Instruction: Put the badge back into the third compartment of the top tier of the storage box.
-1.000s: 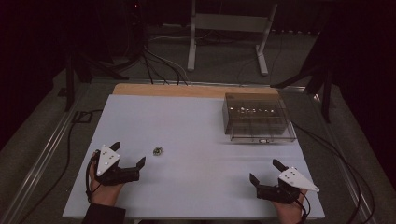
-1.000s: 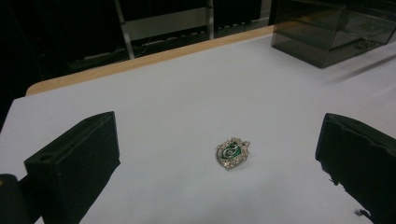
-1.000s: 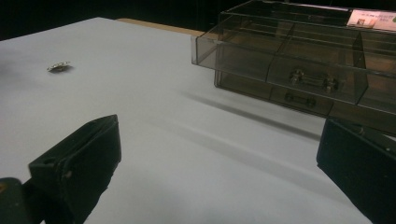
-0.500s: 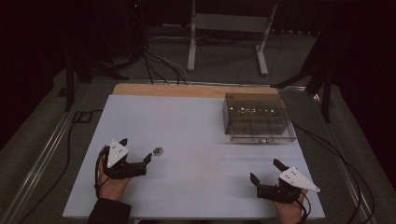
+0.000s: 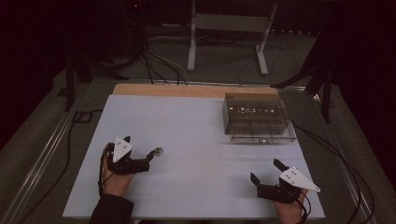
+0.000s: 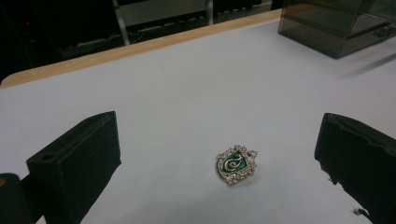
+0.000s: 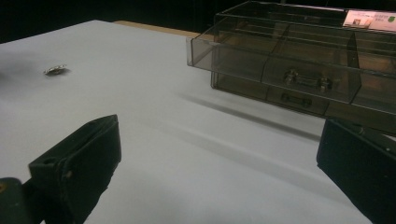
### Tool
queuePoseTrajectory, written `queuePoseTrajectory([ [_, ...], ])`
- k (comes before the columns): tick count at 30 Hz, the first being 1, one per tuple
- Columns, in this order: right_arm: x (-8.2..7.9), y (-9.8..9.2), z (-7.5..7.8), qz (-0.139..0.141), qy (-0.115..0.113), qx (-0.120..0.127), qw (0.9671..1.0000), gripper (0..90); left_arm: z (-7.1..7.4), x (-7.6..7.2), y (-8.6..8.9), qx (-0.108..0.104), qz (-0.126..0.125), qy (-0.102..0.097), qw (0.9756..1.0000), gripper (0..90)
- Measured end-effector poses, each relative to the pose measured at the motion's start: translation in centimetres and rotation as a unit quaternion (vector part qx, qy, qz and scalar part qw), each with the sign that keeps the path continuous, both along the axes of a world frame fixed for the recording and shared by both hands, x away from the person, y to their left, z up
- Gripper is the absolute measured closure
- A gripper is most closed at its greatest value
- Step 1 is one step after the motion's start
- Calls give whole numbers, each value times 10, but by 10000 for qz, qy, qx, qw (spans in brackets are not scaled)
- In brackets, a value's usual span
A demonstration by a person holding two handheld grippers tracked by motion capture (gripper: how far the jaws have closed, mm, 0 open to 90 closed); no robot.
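Left claw (image 6: 219, 154) lines up on the small green-and-silver crest brooch (image 6: 236, 164).
Jaws spread either side to pinch it off the white counter (image 5: 196, 126); right claw (image 5: 268, 175) idles, spread.

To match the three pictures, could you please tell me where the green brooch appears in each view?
High view: the green brooch lies left of centre, just ahead of the left tool.
Left gripper view: centre-low, between the open jaws.
Right gripper view: far upper left.
Shared landmark: the smoky drawer box.
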State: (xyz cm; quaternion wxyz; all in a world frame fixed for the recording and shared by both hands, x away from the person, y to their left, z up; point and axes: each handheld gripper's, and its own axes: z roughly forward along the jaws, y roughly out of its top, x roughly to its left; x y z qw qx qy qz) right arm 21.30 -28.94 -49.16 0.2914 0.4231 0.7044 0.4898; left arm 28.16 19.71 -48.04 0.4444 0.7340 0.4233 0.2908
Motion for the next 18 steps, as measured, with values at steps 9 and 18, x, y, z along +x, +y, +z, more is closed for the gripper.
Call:
queuePoseTrajectory([
  [9,0,0,0,13,15,5,10000,0,-6,8,-5,51,0,61,10000,11],
  [18,1,0,0,29,11,8,10000,0,-11,15,-8,91,-12,97,9999,11],
])
